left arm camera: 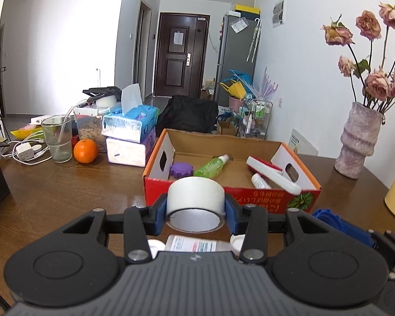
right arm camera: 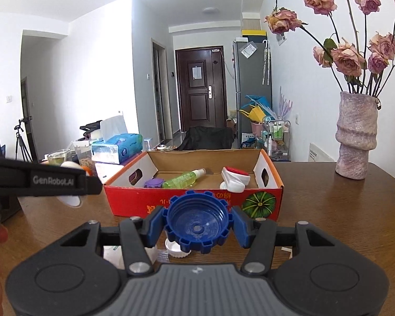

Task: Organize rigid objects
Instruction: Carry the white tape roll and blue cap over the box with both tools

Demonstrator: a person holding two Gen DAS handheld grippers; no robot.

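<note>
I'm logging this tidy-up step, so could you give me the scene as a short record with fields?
left claw: shut on white tape roll
right claw: shut on blue lid
cardboard box: open, on wooden table, ahead of both claws
in box: purple lid, green spray bottle, red-and-white brush, small white bottle
below claws: white bottle lying on the table

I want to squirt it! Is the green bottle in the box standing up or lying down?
Lying down. The green bottle rests on its side on the floor of the cardboard box, white nozzle pointing toward the back wall.
</note>
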